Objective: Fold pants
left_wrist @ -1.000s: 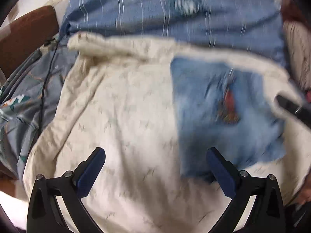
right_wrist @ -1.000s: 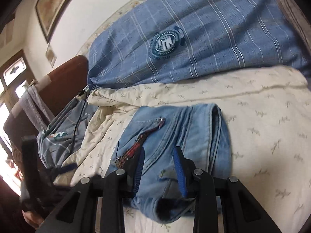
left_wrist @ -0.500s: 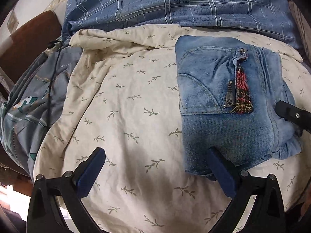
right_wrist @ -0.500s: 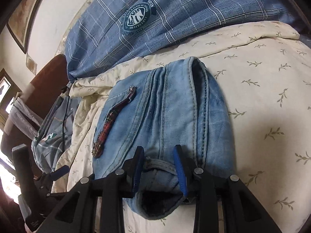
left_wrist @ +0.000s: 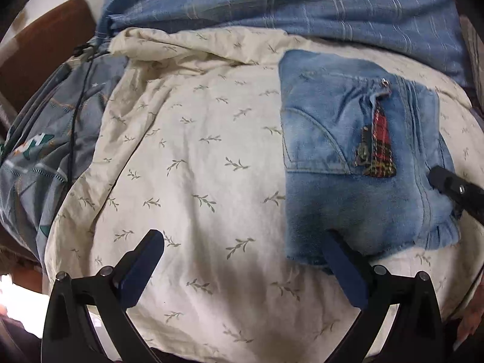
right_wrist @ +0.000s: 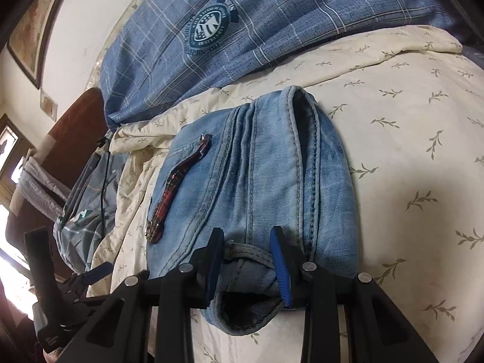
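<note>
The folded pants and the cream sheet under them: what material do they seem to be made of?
The folded pants look like washed light-blue denim: faded patches, a twill surface and thick double-stitched seams. The cream sheet looks like thin matte woven cloth, perhaps cotton: it creases softly and carries a small printed leaf pattern. The exact fibre cannot be told.

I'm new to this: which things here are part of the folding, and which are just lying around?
In the job: folded denim pants; right gripper, clamped on their edge; left gripper, open.

Lying about: blue plaid pillow; leaf-print sheet; grey backpack.
</note>
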A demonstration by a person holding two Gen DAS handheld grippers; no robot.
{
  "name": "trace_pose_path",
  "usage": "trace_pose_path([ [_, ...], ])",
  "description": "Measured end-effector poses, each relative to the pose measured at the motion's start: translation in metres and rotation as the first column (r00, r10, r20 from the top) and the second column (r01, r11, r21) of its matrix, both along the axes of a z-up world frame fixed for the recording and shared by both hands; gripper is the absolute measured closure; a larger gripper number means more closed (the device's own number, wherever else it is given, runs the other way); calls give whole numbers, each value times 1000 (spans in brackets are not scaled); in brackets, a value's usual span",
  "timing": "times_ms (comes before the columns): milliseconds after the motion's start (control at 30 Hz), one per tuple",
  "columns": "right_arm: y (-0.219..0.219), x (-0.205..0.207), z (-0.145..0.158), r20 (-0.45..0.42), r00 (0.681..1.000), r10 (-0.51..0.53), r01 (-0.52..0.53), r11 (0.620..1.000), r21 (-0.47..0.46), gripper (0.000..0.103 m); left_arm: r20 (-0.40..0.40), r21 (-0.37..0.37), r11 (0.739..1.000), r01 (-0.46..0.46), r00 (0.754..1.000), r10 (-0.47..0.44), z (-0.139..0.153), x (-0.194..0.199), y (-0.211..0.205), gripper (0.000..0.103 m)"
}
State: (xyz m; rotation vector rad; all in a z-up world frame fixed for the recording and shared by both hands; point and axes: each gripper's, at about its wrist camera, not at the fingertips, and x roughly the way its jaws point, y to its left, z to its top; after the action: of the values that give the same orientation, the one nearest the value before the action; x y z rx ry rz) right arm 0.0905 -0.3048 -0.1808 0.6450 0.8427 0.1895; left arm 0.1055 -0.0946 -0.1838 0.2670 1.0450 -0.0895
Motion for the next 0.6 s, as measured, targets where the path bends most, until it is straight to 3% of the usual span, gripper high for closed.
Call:
trace_pose_path([
  [67, 1, 1, 2, -16, 1000, -13, 13, 1000, -4, 67, -5, 2, 1000, 25, 1000, -25, 8, -1, 2, 0],
  [200, 1, 0, 15, -8, 998, -58, 58, 998, -6, 65, 79, -61, 996, 61, 995, -56, 39, -14, 11, 0],
  [333, 0, -9, 45, 176, 978, -112, 115, 993, -6, 63, 228, -85, 994, 66, 973, -45, 75, -30, 23, 0],
  [367, 0, -11, 50, 209, 970, -125, 130, 991, -10, 48, 256, -82, 994, 67, 966, -44, 81, -33, 25, 0],
  [400, 1, -15, 56, 253, 956, -147, 155, 988, -12, 40, 287, -77, 995, 69, 957, -44, 87, -38, 26, 0],
  [467, 4, -21, 67, 334, 927, -171, 183, 983, -5, 40, 339, -69, 995, 78, 939, -50, 98, -46, 28, 0],
  [600, 16, -26, 81, 397, 905, -149, 190, 980, -64, 40, 375, -112, 989, 93, 926, -44, 117, -58, 35, 0],
])
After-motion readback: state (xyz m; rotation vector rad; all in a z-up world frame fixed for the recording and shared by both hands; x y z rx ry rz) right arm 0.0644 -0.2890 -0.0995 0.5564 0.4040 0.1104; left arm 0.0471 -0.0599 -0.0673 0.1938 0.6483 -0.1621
